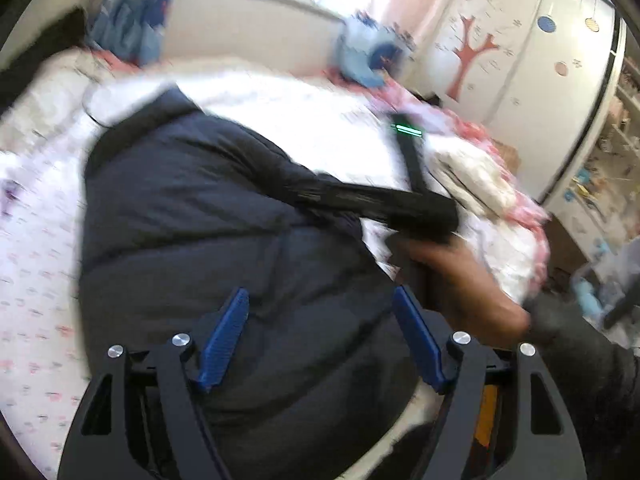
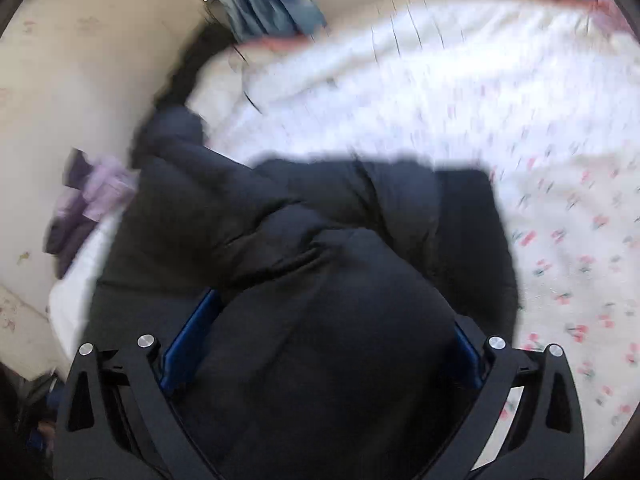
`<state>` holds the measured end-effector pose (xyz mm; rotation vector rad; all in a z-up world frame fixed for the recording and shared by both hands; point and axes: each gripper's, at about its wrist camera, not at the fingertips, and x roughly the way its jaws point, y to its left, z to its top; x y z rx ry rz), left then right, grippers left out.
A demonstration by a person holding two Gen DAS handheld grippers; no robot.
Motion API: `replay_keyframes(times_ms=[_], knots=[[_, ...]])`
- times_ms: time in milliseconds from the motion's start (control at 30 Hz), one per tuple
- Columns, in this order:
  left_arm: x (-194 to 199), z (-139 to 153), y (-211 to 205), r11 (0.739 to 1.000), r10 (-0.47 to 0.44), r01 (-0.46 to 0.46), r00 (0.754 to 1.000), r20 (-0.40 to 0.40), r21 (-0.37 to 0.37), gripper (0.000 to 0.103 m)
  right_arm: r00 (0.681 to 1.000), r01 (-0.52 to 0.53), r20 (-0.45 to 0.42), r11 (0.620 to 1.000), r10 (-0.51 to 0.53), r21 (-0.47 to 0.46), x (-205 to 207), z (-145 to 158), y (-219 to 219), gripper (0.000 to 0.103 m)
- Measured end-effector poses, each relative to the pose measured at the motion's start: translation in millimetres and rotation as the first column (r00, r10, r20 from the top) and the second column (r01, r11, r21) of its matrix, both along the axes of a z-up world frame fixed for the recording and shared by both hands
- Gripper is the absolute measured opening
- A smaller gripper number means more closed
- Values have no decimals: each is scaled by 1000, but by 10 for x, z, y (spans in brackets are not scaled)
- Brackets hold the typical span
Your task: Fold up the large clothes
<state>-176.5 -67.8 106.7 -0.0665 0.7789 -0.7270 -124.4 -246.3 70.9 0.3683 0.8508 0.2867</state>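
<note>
The dark navy quilted puffer jacket [image 1: 208,216] is lying bunched on the white floral-print bedsheet [image 1: 36,264], ready for folding. The left gripper [image 1: 320,332] is hovering with jaws spread, gripping nothing. The right gripper [image 2: 320,340] is straddling a puffy fold, probably to gather it; whether it is clamped, I cannot tell

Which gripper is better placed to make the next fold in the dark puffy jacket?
Probably the right gripper: a thick bulge of the jacket fills the space between its blue fingers. The left gripper stands open above the jacket, gripping nothing.
</note>
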Motion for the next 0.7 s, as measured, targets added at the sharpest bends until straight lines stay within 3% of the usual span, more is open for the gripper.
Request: replay_keyframes(times_ms=[100,133,200,267,333,433,567,633,700], knots=[[-58,132,112,994,105,-107,991,81,13,80,994,-34,108,999,36,-22,-452,243,80,96],[-61,153,137,991,130,-132,987,97,17,80,992,-49,111,997,55,-58,-578,239,143,96],[-73,171,149,983,168,-176,977,130,49,80,996,-77,32,978,85,-196,-710,-72,324,96],[-81,161,112,969,201,-221,964,174,106,80,996,-86,-5,983,86,-165,-754,-374,357,96],[-91,133,53,959,206,-239,957,205,155,80,997,-72,-28,986,69,-151,-798,-440,341,96],[-114,94,26,950,197,-244,952,232,195,80,998,-56,-39,991,51,-123,-935,-349,289,96],[-185,90,-47,940,178,-246,944,279,235,80,996,-44,73,992,53,-116,-1167,-124,273,96],[-208,88,-87,939,168,-241,944,285,244,80,995,-98,-20,979,96,-178,-1222,-343,354,96],[-221,82,-115,939,161,-237,943,290,249,80,995,-101,-35,983,97,-151,-1252,-429,276,96]])
